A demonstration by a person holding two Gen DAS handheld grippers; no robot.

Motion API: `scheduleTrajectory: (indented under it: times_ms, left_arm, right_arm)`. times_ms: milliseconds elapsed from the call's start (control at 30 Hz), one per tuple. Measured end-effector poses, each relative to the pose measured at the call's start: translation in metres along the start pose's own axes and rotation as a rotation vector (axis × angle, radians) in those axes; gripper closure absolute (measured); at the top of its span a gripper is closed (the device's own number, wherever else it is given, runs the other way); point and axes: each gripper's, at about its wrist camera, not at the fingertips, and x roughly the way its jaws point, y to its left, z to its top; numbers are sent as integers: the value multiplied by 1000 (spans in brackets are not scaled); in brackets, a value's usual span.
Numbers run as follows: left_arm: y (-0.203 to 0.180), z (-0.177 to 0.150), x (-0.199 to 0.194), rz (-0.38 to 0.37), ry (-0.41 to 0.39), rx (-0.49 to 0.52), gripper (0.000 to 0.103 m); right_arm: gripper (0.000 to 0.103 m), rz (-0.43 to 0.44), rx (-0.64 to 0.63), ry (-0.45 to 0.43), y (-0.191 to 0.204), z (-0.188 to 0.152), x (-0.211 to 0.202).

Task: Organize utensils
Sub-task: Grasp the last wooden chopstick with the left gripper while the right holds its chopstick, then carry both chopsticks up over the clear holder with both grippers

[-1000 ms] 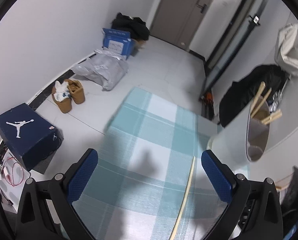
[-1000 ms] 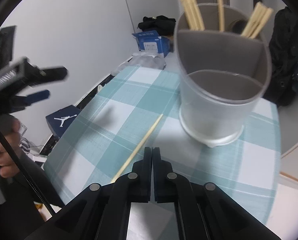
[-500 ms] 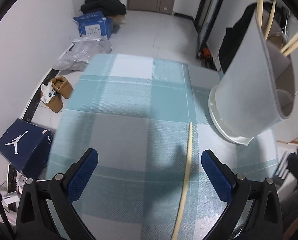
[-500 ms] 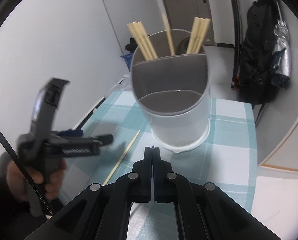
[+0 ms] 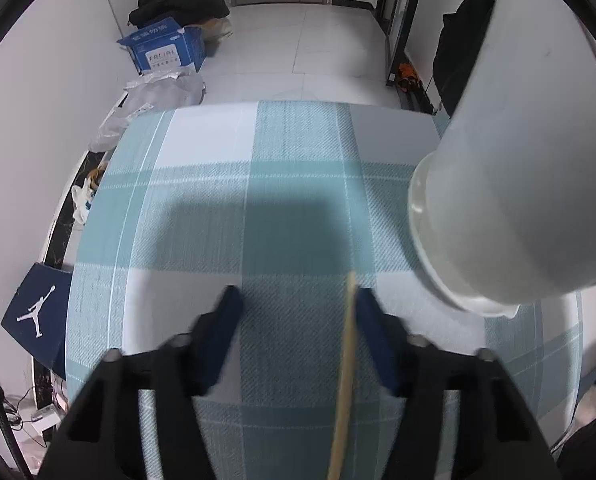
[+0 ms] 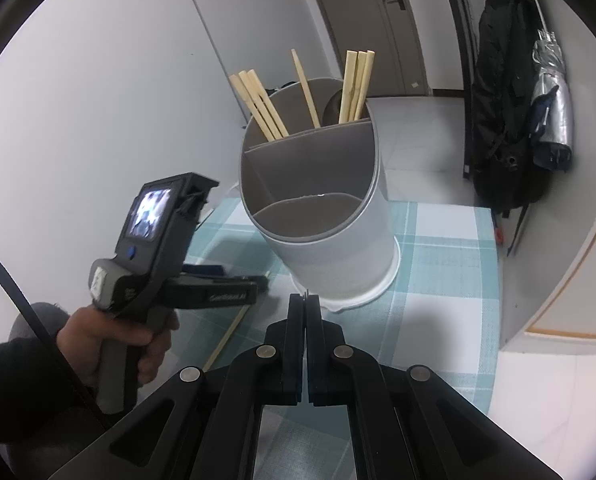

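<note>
Near the table's (image 5: 202, 152) left edge: left gripper (image 5: 296, 312) pointing steeply down, jaws just closing, still apart, a single chopstick (image 5: 347, 360) lying flat on the checked cloth between them, close against the right pad, not clamped. Toward the right edge: divided holder (image 6: 329, 232) upright, more chopsticks (image 6: 262, 106) in its far compartments. Right gripper (image 6: 305, 304) before it, fully closed, empty.

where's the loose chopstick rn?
The loose chopstick lies flat on the checked tablecloth, between the left gripper jaws near its right pad, just left of the utensil holder.
</note>
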Motion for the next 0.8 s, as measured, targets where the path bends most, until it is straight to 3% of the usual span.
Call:
scheduleTrajectory:
  times_ms: [167,333,600,800]
  left_arm:
    - [-17,-1,-1,-19,30,18,101]
    - [-6,2,-6,-42,28,-98,102]
    - [24,-11,-78,-107,-191,-234,102]
    - [15,-24,-121,-139,-313,-208,102]
  right_arm:
    - [102,16,-5,-21,0,3,-4]
    - [102,10,-11,-34,0,4,-7]
    - [102,-17,-22,-81,6,3,-21]
    - [102,-47,-77,-127,24,5,-30]
